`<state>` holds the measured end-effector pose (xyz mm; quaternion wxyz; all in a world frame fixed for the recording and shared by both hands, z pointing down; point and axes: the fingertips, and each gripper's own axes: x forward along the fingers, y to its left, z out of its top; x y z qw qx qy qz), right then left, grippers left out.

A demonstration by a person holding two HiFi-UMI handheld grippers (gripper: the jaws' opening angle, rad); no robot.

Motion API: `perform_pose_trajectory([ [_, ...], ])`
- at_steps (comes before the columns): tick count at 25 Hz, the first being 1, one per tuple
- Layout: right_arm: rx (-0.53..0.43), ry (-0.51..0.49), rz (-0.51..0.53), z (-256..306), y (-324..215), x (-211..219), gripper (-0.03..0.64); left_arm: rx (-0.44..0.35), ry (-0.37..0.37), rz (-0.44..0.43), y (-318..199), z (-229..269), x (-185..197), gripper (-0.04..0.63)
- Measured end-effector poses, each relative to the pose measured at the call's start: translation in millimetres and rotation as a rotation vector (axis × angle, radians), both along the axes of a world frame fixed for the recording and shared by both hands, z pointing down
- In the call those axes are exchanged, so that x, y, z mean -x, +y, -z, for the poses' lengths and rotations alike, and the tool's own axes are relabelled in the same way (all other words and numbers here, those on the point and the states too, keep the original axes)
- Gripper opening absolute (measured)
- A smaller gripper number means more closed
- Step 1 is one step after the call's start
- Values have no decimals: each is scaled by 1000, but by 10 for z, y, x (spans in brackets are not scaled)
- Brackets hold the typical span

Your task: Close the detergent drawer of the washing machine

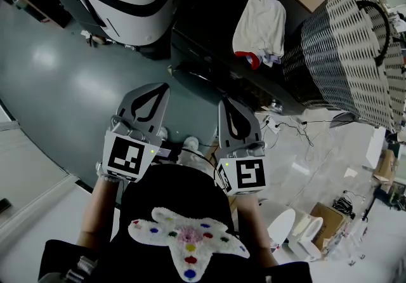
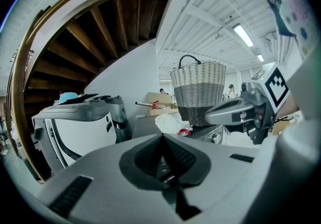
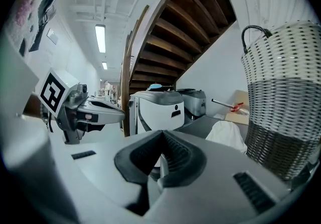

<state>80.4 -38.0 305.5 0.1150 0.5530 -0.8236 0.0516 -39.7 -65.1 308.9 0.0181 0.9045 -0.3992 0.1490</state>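
Claws both shut, empty: left claw (image 1: 163,87) and right claw (image 1: 228,103) held side by side before dark bench (image 1: 209,2), probably a ready pose; detergent drawer not visible.

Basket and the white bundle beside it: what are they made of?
Basket: woven wicker or plastic strip, can't tell which; matte, pale band above dark grey, with the open weave visible. White bundle: soft fabric, possibly towelling; it slumps in loose folds.

Dark grey washing machine (image 1: 212,28) seen from above, its flat top level, standing on the grey floor (image 1: 57,78) just ahead. Its detergent drawer is too dark to make out.
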Motion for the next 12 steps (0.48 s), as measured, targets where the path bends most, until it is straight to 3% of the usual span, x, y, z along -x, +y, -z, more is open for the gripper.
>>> perform_pose_trajectory([
  [12, 9, -1, 5, -45, 25, 6, 5, 5, -4, -1, 24, -29, -7, 12],
])
